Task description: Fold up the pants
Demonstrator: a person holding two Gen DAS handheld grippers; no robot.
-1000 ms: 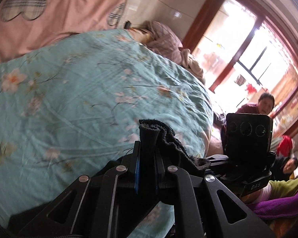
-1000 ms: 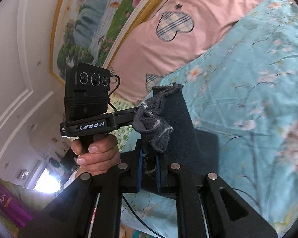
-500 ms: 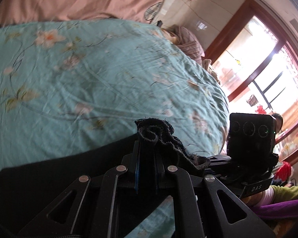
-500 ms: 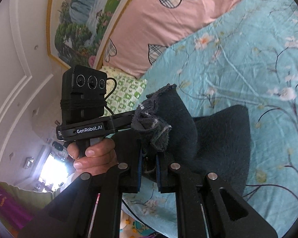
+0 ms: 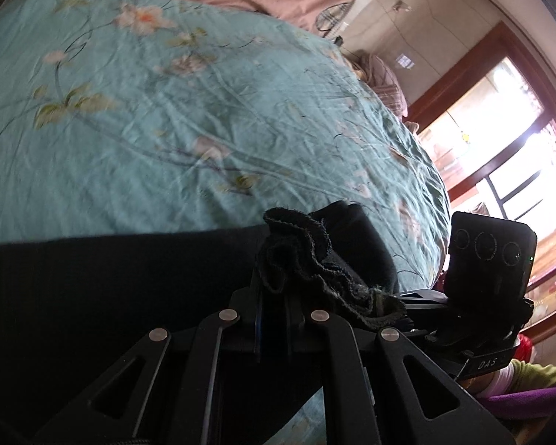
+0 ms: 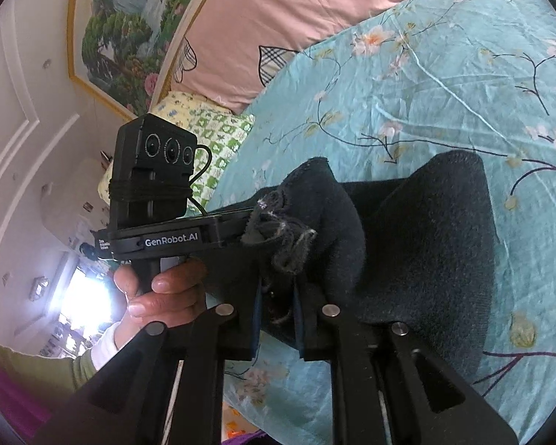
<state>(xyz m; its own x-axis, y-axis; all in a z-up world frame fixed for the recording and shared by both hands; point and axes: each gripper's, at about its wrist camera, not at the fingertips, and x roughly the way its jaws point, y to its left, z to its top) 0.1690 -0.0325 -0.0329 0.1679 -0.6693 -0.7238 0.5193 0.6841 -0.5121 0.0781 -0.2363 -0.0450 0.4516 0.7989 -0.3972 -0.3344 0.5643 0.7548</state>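
Left wrist view: the pants (image 5: 92, 296) are being pinched at a frayed edge by the closed left gripper (image 5: 274, 319), the cloth being spread leftward across the bedspread (image 5: 166, 129). The right gripper (image 6: 278, 315), jaws just eased yet gripping the same edge, is being held just beside it.

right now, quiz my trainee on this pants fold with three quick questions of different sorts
1. True or false: the left gripper is shut on the pants.
2. What does the bedspread look like? A) plain white B) teal with flowers C) red stripes
3. Fill in: in the right wrist view, a bare hand holds the ______ gripper's handle.

Key:
1. True; frayed dark cloth is bunched between its jaws.
2. B
3. left; the right gripper also has cloth between its jaws, which have just been opening slightly.
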